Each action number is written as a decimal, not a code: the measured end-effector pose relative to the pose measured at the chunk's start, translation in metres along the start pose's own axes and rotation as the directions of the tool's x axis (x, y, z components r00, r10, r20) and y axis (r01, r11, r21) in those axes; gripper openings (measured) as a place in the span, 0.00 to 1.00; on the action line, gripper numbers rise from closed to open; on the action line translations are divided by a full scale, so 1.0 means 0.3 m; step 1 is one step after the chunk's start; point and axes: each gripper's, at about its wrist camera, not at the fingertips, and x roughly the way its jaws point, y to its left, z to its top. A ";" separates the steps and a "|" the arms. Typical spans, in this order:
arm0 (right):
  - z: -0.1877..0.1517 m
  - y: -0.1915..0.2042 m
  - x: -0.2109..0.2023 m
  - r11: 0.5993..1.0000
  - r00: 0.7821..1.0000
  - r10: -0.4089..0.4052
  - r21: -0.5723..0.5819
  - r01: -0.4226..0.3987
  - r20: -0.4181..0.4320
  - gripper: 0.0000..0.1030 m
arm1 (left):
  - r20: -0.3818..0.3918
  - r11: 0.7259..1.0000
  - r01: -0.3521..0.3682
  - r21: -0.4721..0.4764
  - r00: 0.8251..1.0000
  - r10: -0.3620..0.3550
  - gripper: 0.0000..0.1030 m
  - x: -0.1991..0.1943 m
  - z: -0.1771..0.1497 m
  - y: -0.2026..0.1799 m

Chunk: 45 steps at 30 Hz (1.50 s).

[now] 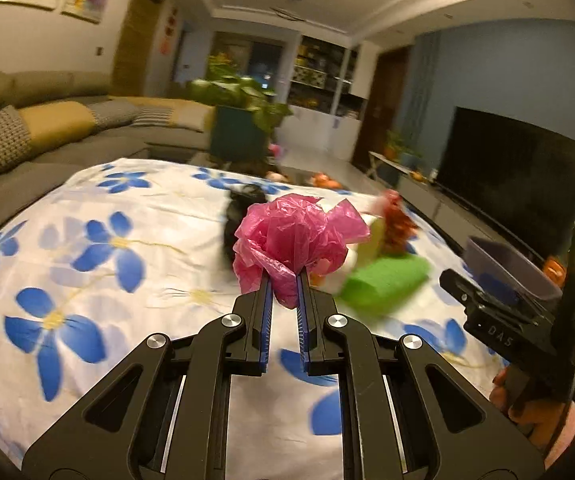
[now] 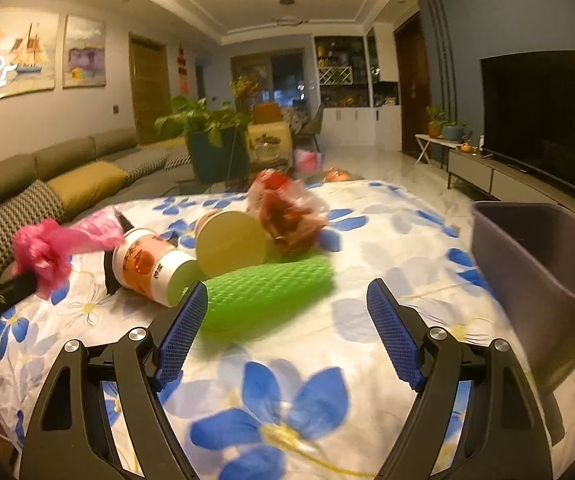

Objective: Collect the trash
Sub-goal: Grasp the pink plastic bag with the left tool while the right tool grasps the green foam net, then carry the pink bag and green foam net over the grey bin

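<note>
My left gripper (image 1: 286,276) is shut on a crumpled pink plastic bag (image 1: 295,232) and holds it above the flowered cloth; the bag (image 2: 47,252) also shows at the left of the right wrist view. A green mesh roll (image 2: 271,288) lies on the cloth, with two paper cups (image 2: 155,268) on their sides and a crumpled red wrapper (image 2: 287,216) behind it. My right gripper (image 2: 287,292) stands open just short of the green roll, nothing between its pads. A purple bin (image 2: 535,264) sits at the right.
A white cloth with blue flowers (image 2: 387,240) covers the table. A black object (image 1: 239,208) lies behind the pink bag. A sofa (image 2: 67,176) runs along the left, a potted plant (image 2: 207,136) stands beyond the table, and a TV (image 2: 547,120) is at the right.
</note>
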 end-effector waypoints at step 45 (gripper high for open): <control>0.007 -0.041 -0.004 0.999 0.995 -0.011 -0.054 0.005 -0.104 0.12 | 0.035 1.000 -0.006 -0.002 0.999 0.006 0.10 0.034 0.040 -0.006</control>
